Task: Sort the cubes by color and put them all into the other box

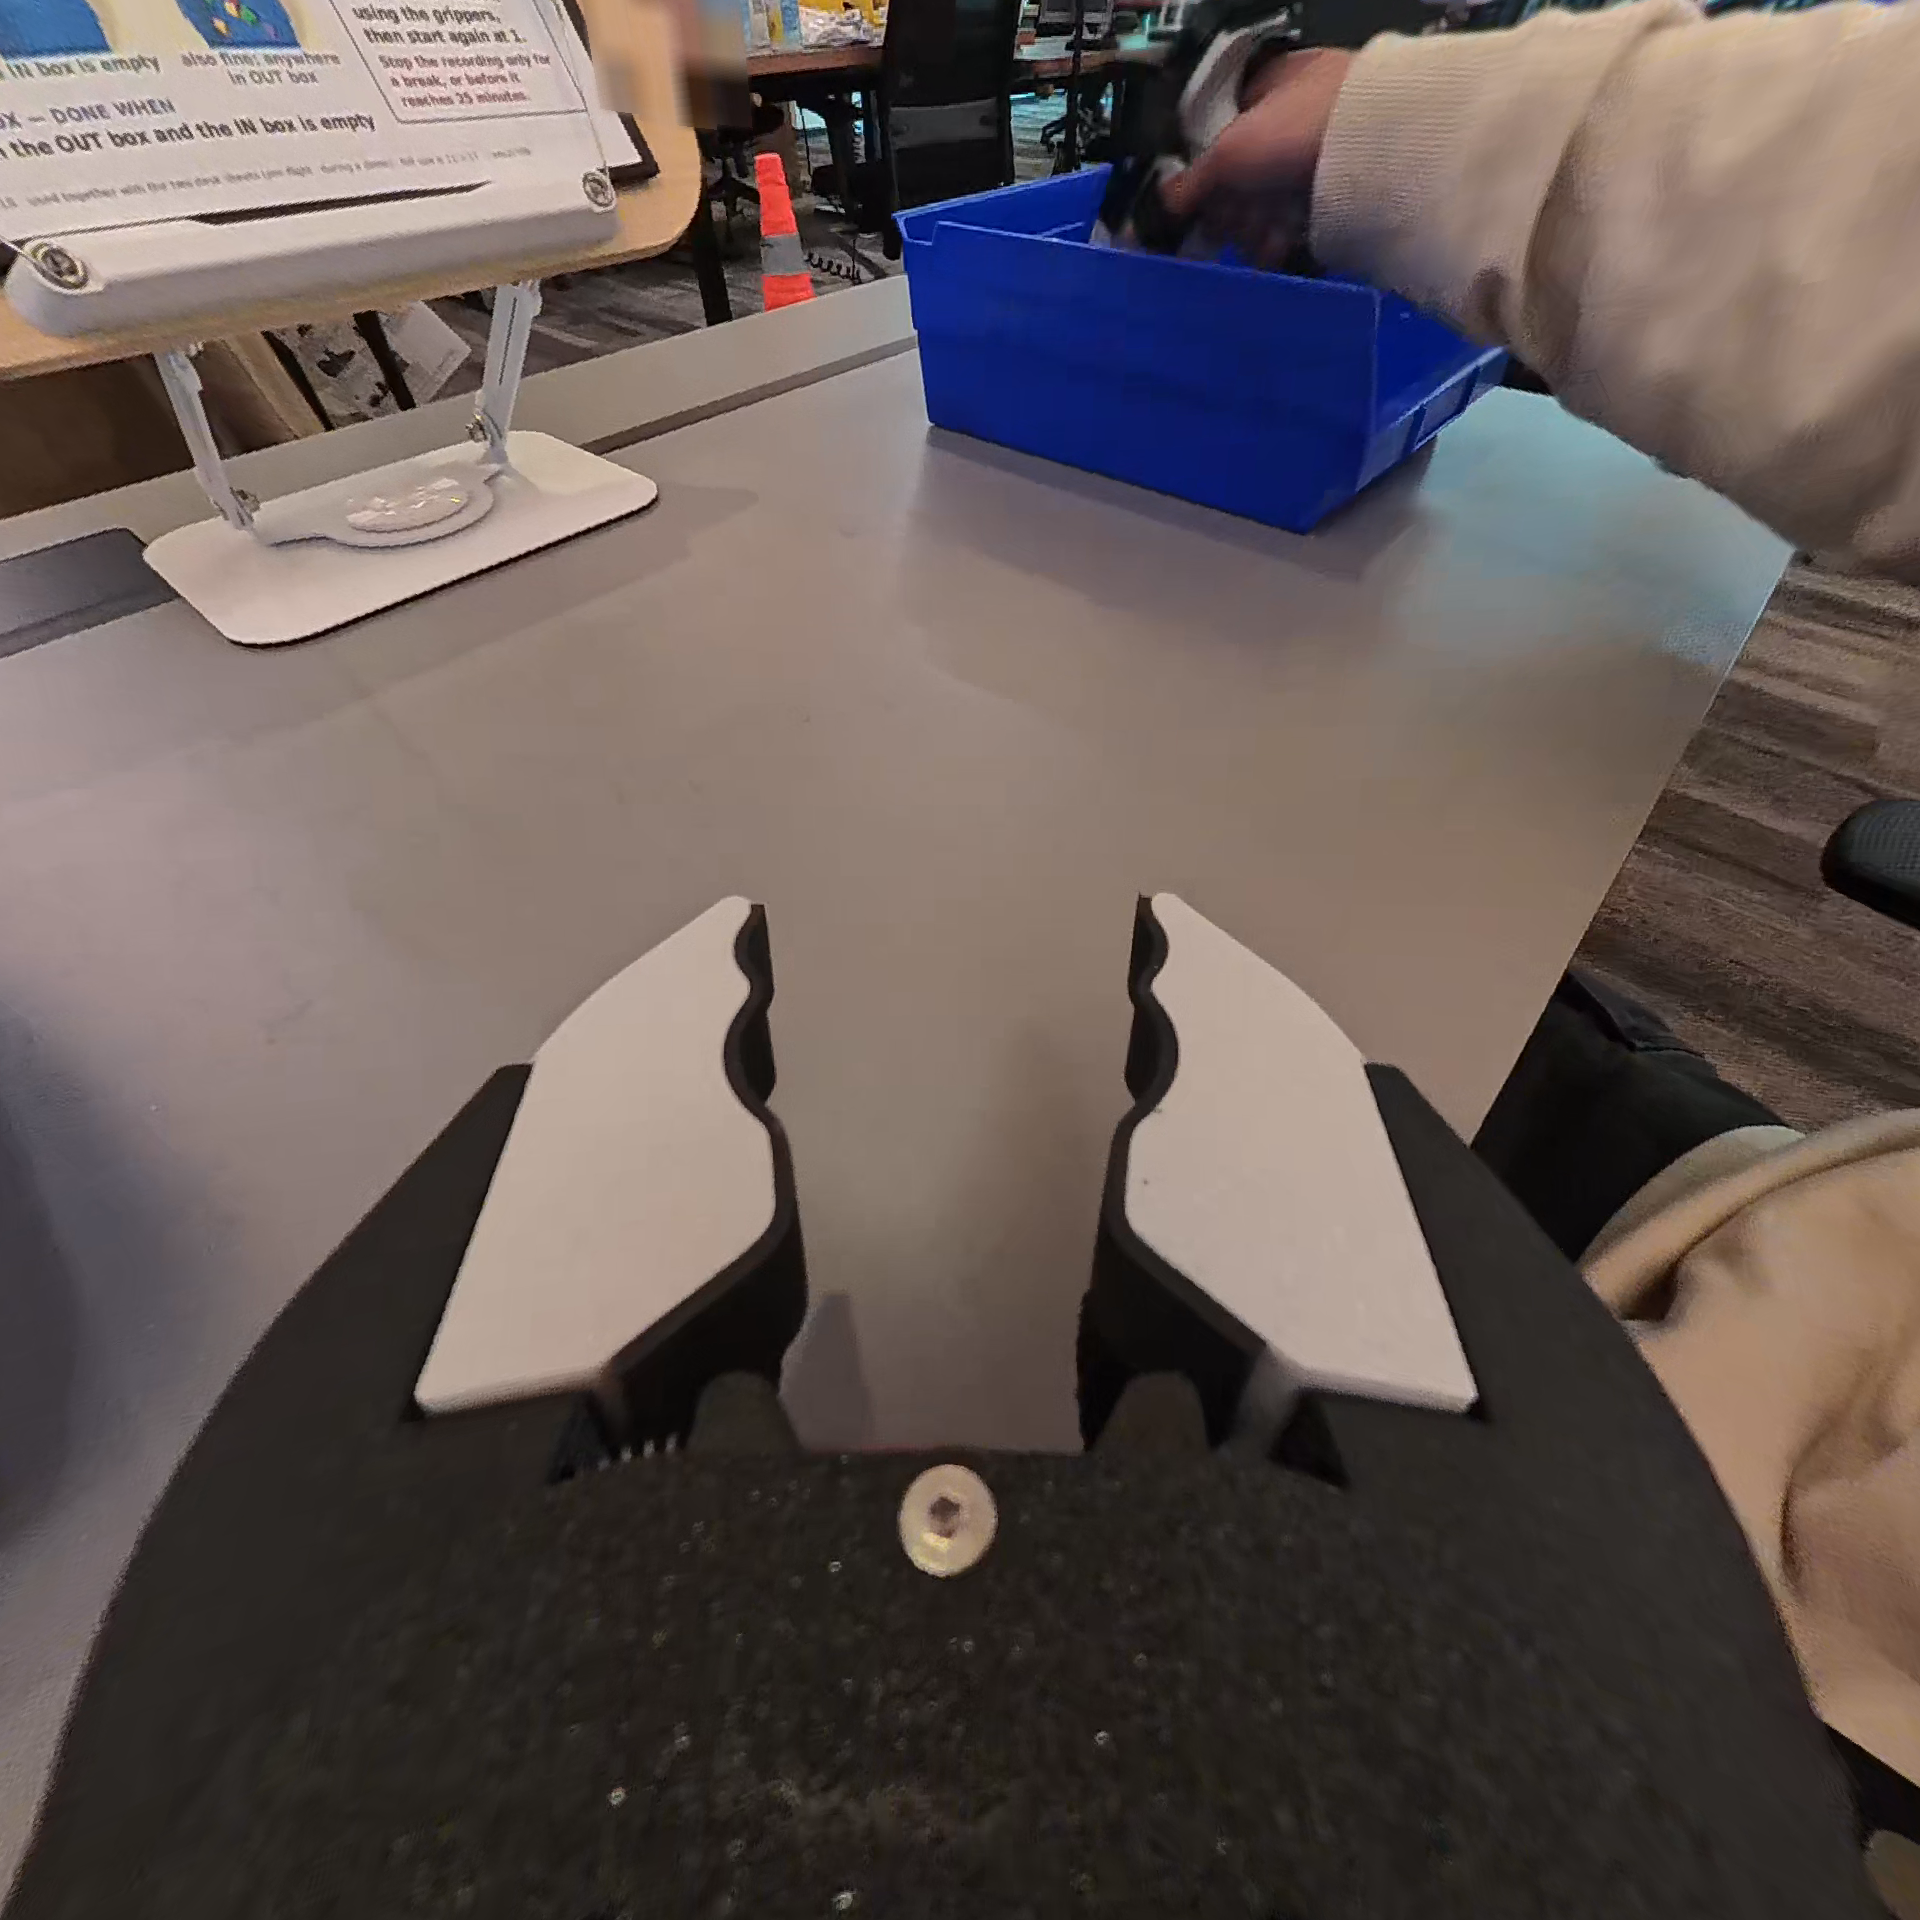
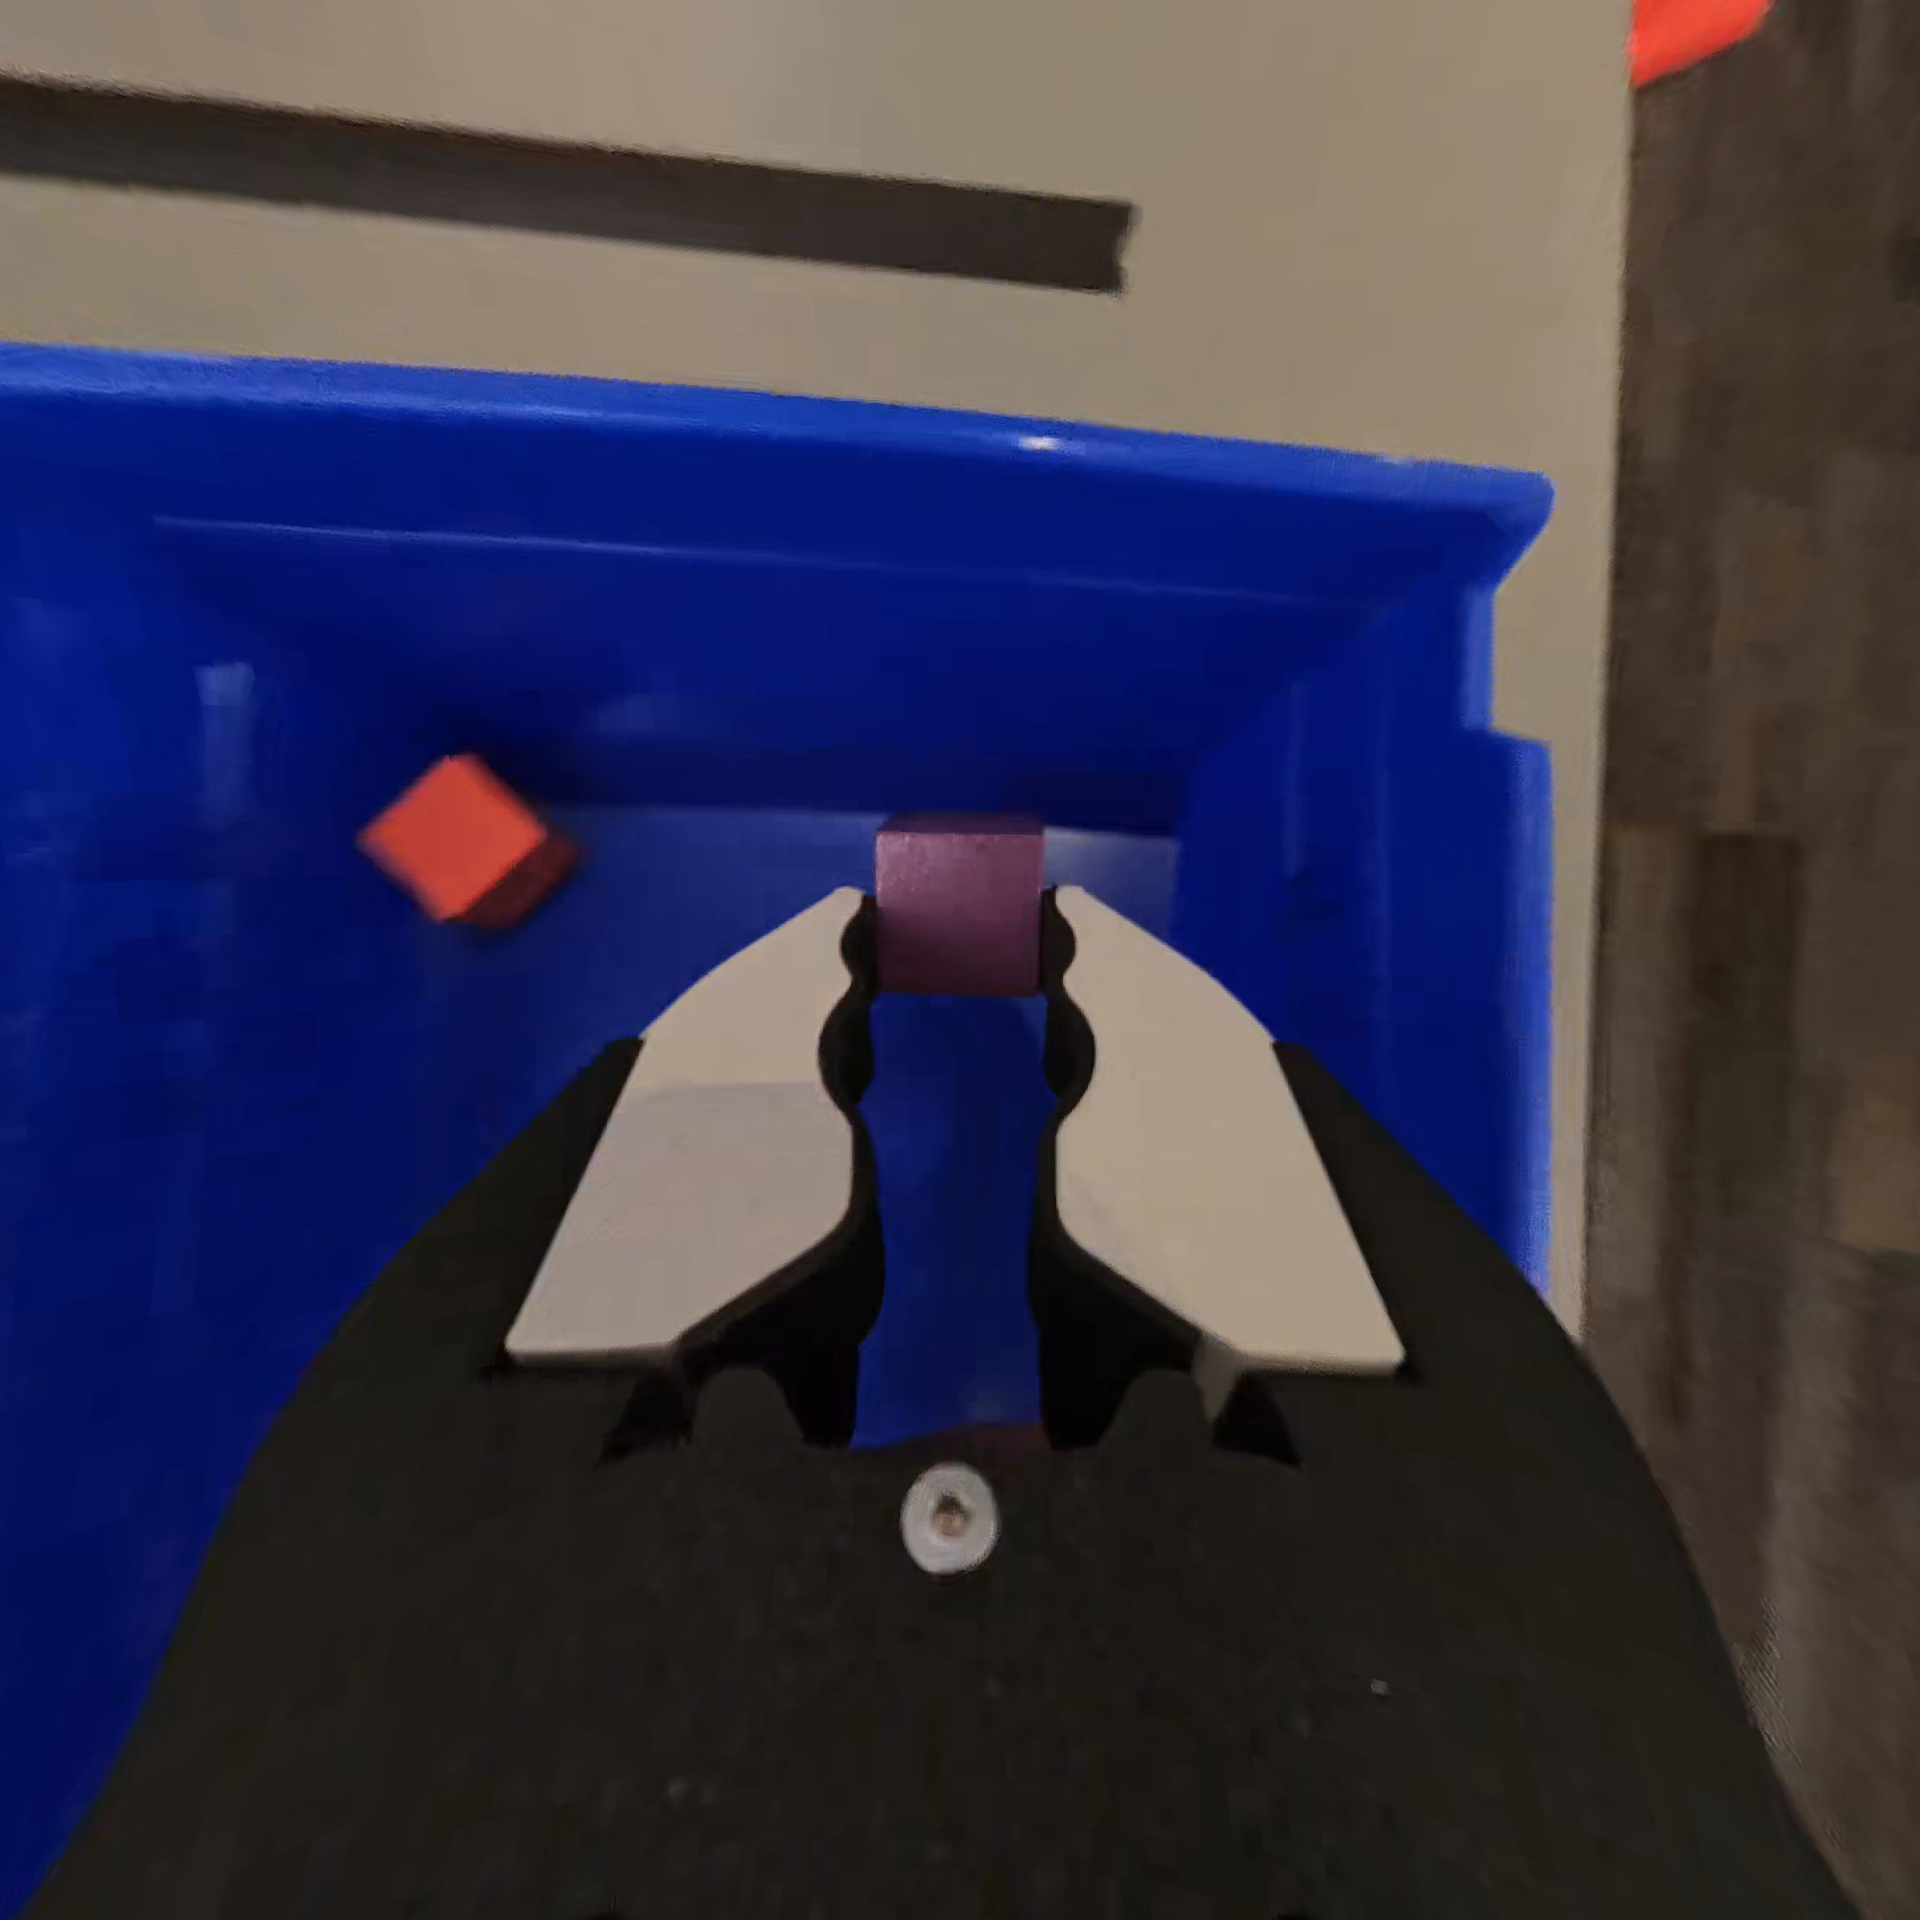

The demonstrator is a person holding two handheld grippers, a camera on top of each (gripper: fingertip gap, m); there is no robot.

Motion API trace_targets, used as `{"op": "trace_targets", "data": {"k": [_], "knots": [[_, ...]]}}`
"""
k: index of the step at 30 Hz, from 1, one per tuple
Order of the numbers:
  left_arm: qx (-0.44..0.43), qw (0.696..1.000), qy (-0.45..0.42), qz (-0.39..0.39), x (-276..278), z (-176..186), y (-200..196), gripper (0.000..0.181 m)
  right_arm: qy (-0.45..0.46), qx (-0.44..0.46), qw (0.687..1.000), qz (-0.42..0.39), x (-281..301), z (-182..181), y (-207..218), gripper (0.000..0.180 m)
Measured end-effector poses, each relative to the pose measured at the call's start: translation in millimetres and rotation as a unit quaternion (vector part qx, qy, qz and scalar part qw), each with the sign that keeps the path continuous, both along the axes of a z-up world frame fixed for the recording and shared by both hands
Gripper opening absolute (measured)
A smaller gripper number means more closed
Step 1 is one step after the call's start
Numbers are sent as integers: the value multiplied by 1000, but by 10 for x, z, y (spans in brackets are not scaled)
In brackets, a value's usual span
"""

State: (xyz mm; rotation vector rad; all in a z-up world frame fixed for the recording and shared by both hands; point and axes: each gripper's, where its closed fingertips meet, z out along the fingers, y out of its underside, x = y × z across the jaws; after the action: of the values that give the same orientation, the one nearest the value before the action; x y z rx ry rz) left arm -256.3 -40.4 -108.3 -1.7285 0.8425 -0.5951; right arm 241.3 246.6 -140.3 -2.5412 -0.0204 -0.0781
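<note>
**poster1:** Purple cube [image 2: 958,906] is pinched right at the tips of our right gripper [image 2: 958,940], centre of the right wrist frame. Jaws are closed onto its two sides and the grip looks square, though only the tips have it. Around it is the inside of the blue box [image 2: 727,499], and a red cube [image 2: 457,840] sits over at middle left of the frame, well apart from ours. It looks tilted, but the shot is smeared, so we can't tell if it's lying flat on the floor of the box.

**poster2:** So are we lifting out or dropping in? We honestly can't tell which box this is. Our guess is a placement, since the purple one is near the far right corner, away from the red, which fits keeping colours apart.

**poster1:** Agreed. If so, next move is to get low, spread the jaws gently so the cube doesn't bounce toward the red, then pull straight back clear of the wall.

**poster2:** And the left gripper [image 1: 951,997]?

**poster1:** Spread wide, holding nothing, over bare grey table [image 1: 935,727] at lower centre of its frame. From there the blue box [image 1: 1164,374] is upper right, with our sleeve [image 1: 1621,260] reaching into it. White document stand [image 1: 395,520] is upper left. Only one box is in view.
</note>
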Motion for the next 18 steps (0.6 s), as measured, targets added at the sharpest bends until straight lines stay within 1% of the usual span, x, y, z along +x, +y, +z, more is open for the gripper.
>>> {"op": "trace_targets", "data": {"k": [1, 4, 7, 10, 12, 15, 16, 18], "knots": [[2, 1000, 5, 0, -3, -8, -7, 66, -11, -18, 1000, -19, 71, -103, 58, 30], [7, 1000, 12, 0, -21, -30, -37, 66, 14, -54, 997, -61, 123, -333, 146, 30], [10, 1000, 16, -1, -53, -40, -60, 66, 11, -66, 994, -86, 170, -416, 173, 30], [11, 1000, 13, -3, -74, -18, -72, 66, -10, -80, 992, -97, 220, -461, 162, 29], [10, 1000, 7, -5, -75, 5, -80, 66, -2, -85, 991, -100, 206, -503, 159, 30], [8, 1000, 0, -8, -67, 30, -93, 66, 9, -79, 991, -106, 214, -501, 166, 30], [9, 1000, 0, -8, -63, 38, -96, 66, 8, -77, 992, -103, 207, -474, 162, 35], [16, 1000, 3, -3, -76, 58, -90, 66, 4, -38, 996, -85, 132, -249, 169, 43]]}}
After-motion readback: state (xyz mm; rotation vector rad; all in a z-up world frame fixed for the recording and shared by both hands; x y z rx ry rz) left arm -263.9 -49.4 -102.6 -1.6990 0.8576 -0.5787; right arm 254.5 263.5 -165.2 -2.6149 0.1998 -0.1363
